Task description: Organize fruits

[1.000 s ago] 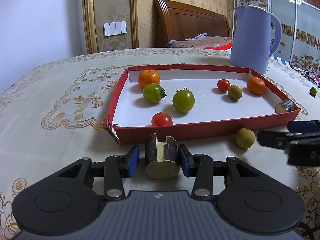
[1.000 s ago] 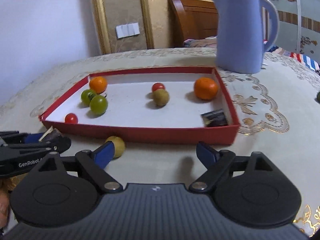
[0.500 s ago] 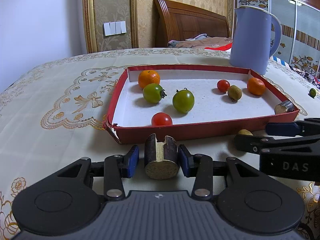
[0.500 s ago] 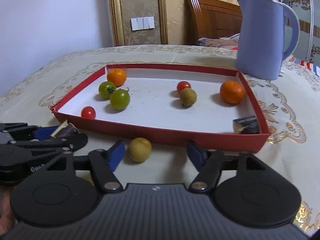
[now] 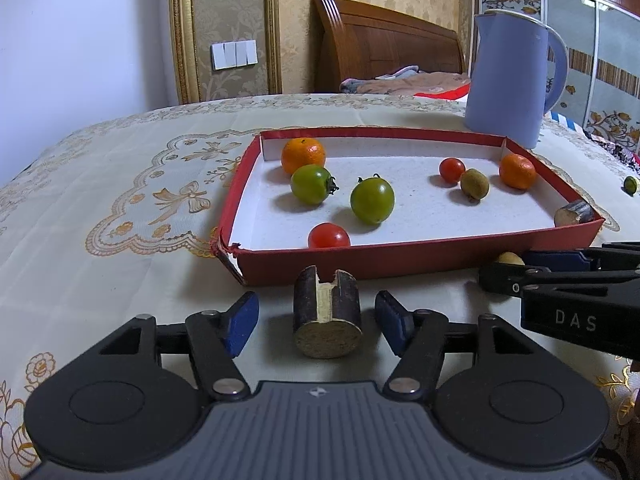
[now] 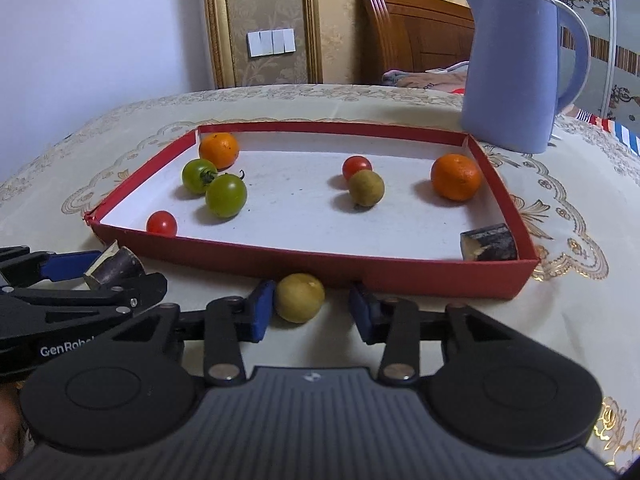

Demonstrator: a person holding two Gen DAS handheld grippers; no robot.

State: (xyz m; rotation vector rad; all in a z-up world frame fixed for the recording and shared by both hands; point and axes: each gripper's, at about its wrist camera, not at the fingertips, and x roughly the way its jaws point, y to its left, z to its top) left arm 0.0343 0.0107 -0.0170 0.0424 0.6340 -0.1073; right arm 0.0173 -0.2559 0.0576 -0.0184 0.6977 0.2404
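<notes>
A red tray (image 5: 420,256) (image 6: 312,260) holds two oranges, two green tomatoes, two red tomatoes, a kiwi (image 6: 366,188) and a sugarcane piece (image 6: 488,242). My left gripper (image 5: 316,318) is open around a dark sugarcane piece (image 5: 326,320) that rests on the cloth, just before the tray's front wall, with gaps on both sides. My right gripper (image 6: 308,312) is open around a yellow-green round fruit (image 6: 299,297) lying against the tray's front wall; its left pad touches or nearly touches the fruit. In the left wrist view that fruit (image 5: 509,258) peeks out behind the right gripper.
A blue kettle (image 5: 514,76) (image 6: 520,68) stands behind the tray at the right. A small green fruit (image 5: 631,185) lies on the embroidered tablecloth to the right of the tray. A wooden bed headboard stands beyond the table.
My left gripper has opened and let go of the sugarcane piece, which now rests on the cloth. My right gripper has moved left and forward until the yellow-green fruit sits between its fingers.
</notes>
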